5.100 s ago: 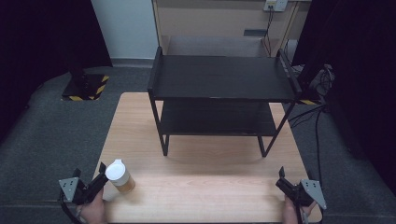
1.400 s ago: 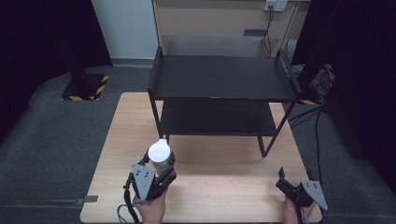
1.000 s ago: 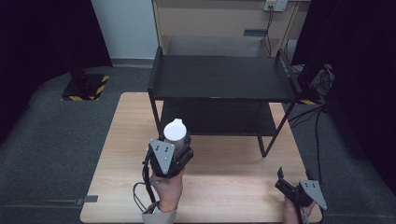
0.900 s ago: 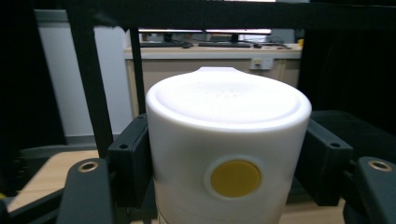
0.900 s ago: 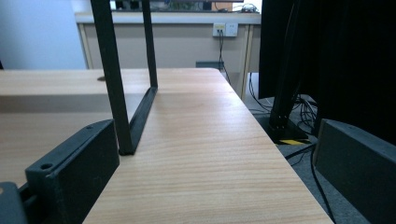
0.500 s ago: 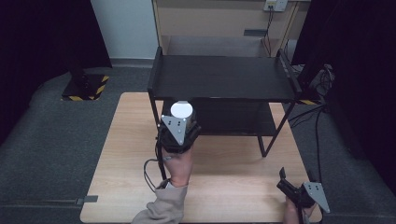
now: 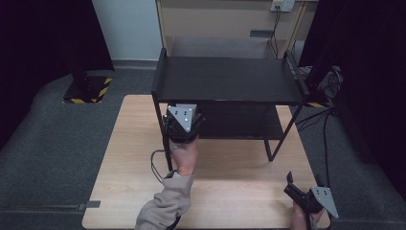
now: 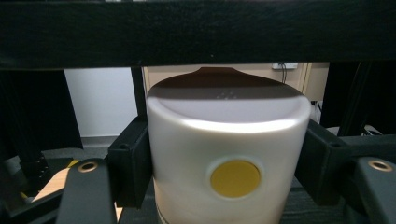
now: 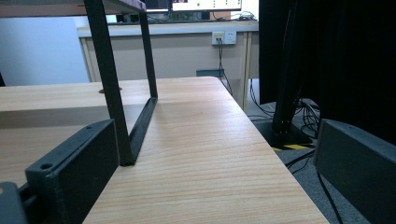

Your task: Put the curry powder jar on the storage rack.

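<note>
**White container carried to the lower shelf**

Since the earlier frames, the left gripper (image 7: 184, 125) has been moved from the near left corner of the light wooden surface (image 7: 239, 177) forward to the front edge of the black metal two-tier shelf rack (image 7: 230, 79). Its black fingers (image 8: 133, 165) are clamped against both sides of a white cylindrical container with a round yellow dot (image 8: 229, 158), which is held upright just under the rack's upper tier, at the lower shelf's left end. The right gripper (image 7: 306, 199) has been kept at the near right corner, its fingers (image 9: 74, 172) spread wide with nothing between them.
</note>
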{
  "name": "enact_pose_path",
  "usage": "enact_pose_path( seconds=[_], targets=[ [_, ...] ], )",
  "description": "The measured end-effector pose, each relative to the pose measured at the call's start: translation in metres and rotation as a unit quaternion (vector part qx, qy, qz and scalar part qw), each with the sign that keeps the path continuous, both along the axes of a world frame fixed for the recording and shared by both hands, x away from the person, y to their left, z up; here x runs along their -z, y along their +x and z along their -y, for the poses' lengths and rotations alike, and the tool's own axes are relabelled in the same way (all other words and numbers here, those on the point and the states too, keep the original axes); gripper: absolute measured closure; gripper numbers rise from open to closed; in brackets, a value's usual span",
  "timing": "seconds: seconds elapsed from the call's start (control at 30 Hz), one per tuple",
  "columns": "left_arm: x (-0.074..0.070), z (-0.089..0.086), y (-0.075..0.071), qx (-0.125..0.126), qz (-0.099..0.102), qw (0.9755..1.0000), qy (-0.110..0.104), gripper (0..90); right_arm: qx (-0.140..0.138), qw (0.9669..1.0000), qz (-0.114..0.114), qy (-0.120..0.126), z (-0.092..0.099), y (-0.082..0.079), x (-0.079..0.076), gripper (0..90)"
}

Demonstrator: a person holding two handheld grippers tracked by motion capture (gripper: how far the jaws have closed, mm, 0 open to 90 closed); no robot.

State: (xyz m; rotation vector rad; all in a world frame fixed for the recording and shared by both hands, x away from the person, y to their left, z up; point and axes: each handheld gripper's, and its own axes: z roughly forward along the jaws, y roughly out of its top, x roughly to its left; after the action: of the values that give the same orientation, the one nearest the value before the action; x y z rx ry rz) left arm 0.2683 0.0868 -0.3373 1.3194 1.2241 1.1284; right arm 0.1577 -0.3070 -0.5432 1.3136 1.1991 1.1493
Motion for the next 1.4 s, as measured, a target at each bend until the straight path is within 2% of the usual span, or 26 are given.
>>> enact_pose_path(
  seconds=[0.2,0.6,0.77,1.1,1.2,1.27,1.33,1.4],
  targets=[
    [0.003,0.003,0.009,-0.001,0.003,1.0,-0.001,30.0,0.001,1.0,0.002,0.0,0.0,0.0,0.0,0.5],
    [0.007,0.007,0.025,-0.007,-0.007,0.9999,-0.01,30.0,-0.001,0.9999,0.01,0.007,0.002,-0.001,0.002,0.5],
    [0.007,0.009,0.028,-0.008,-0.006,0.9999,-0.005,30.0,-0.002,0.9999,0.011,0.007,0.003,-0.001,0.003,0.5],
    [0.015,0.01,0.028,-0.009,0.008,0.9999,0.0,29.6,-0.001,0.9999,0.011,0.006,0.002,-0.001,0.003,0.6],
    [0.017,0.01,0.029,-0.011,0.009,0.9999,0.005,26.2,0.0,0.9999,0.01,0.006,0.002,-0.001,0.003,0.5],
    [0.017,0.008,0.03,-0.006,0.005,1.0,-0.003,14.8,0.0,0.9999,0.009,0.005,0.002,-0.001,0.002,0.5],
    [0.017,0.008,0.03,-0.006,0.004,1.0,-0.006,8.0,0.0,1.0,0.009,0.004,0.002,-0.001,0.002,0.5],
    [0.02,0.009,0.028,-0.007,0.012,0.9999,-0.002,5.1,0.0,1.0,0.008,0.003,0.002,-0.001,0.002,0.5]
  ],
)
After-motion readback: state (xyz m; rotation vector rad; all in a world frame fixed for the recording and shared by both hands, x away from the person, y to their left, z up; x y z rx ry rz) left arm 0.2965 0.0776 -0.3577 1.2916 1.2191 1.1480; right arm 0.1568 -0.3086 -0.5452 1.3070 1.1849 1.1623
